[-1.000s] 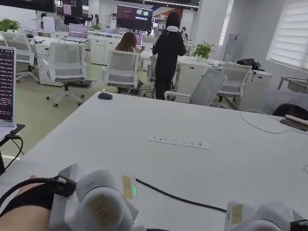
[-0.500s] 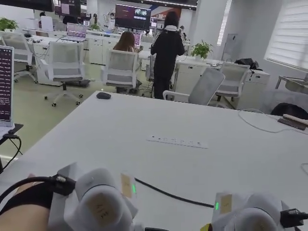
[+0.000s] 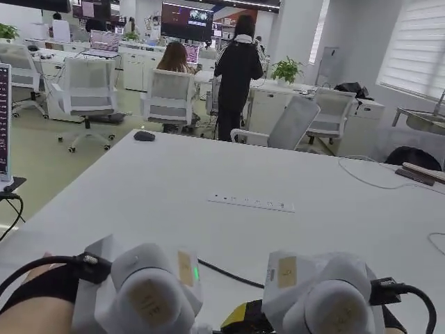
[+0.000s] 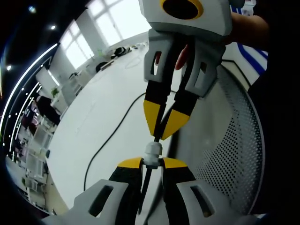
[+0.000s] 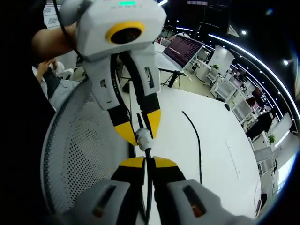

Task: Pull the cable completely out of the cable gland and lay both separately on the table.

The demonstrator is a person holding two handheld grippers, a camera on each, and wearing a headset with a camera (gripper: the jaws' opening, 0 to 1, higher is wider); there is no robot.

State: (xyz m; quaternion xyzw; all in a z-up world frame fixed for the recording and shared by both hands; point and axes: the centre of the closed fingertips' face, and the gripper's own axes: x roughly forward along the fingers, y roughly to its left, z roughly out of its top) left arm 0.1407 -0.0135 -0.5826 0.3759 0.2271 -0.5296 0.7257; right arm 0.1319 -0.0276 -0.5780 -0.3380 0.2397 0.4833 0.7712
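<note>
The small white cable gland [image 4: 153, 154] sits threaded on the thin black cable [image 5: 148, 168], which passes straight through it.

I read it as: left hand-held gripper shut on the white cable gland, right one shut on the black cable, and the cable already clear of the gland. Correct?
Not quite: the cable is not out yet. The left gripper view shows it running through the cable gland. The rest stands: left hand-held gripper shut on the gland, right hand-held gripper shut on the cable.
</note>
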